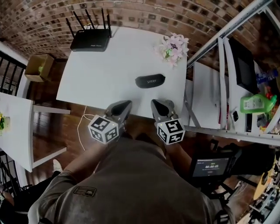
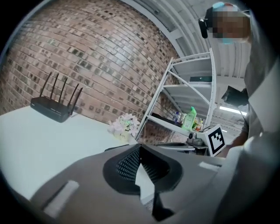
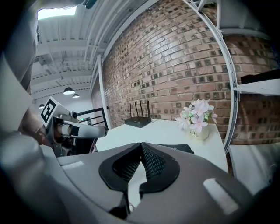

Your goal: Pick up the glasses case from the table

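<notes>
Brick wall (image 1: 144, 13) backed a white table (image 1: 100, 74), with metal shelving (image 1: 223, 70) at its right. Left gripper (image 1: 124, 106) and right gripper (image 1: 156, 105) were held side by side over the table's near edge, both pointing forward and tilted slightly down, each with jaws pressed together on nothing. Router (image 1: 89, 41) sat at the far-left corner. Glasses case (image 1: 150, 81) lay flat just beyond the grippers' tips, untouched, nearer the right one. Flower pot (image 1: 173, 48) stood behind it.
</notes>
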